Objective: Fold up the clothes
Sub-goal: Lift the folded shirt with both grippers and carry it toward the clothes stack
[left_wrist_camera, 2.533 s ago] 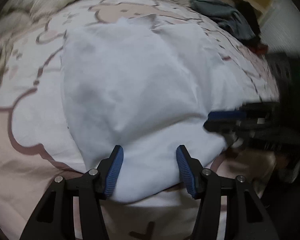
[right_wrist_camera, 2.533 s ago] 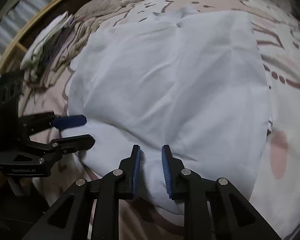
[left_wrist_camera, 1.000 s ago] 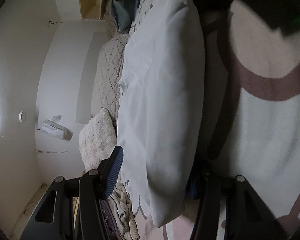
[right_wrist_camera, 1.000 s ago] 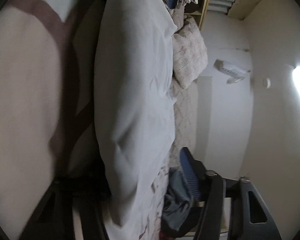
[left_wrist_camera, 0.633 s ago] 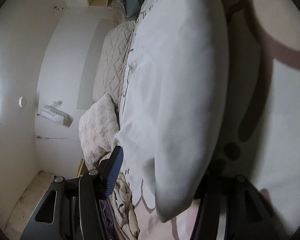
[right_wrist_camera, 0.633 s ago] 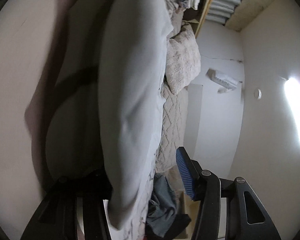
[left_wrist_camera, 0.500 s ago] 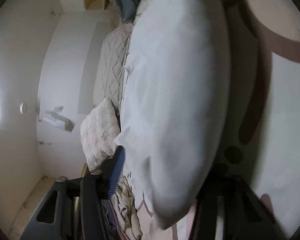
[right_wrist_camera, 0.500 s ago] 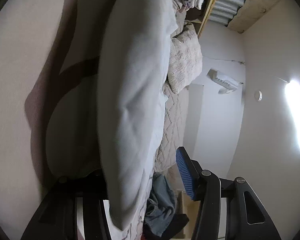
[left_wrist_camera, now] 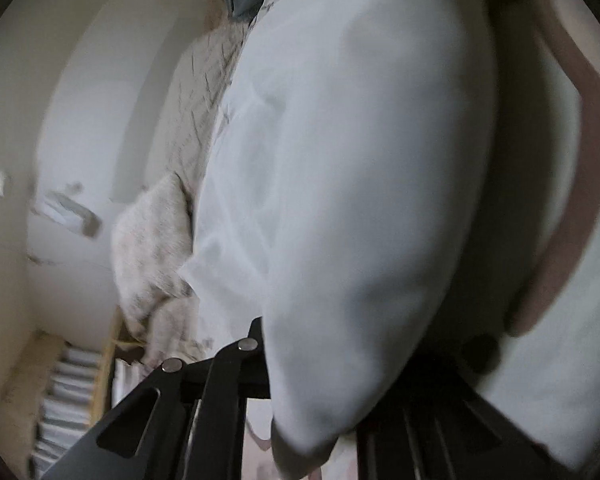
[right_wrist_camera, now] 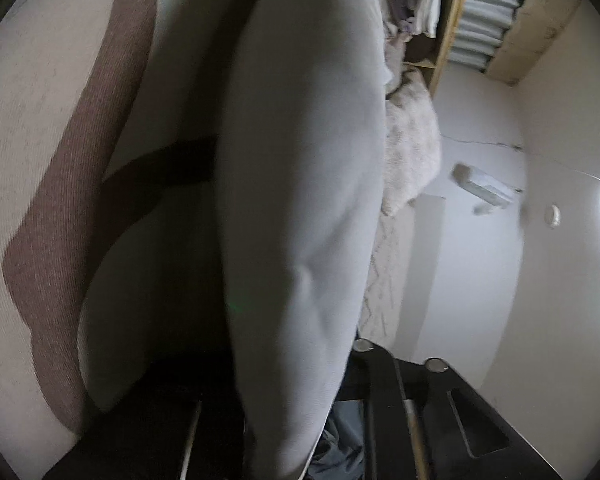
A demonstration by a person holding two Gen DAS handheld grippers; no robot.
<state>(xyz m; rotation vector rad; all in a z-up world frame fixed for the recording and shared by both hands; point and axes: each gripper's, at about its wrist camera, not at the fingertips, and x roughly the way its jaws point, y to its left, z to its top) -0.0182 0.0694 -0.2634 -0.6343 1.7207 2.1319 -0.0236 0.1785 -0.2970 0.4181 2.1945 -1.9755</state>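
Your left claw and right claw each pinch an edge of the white garment, lifted on its side above the patterned bed cover. Keep both clenched, level and taut so the fold lands square

White garment; cream bed cover with brown-mauve curved bands; beige quilted blanket; mottled cream pillow; black claws; white walls.
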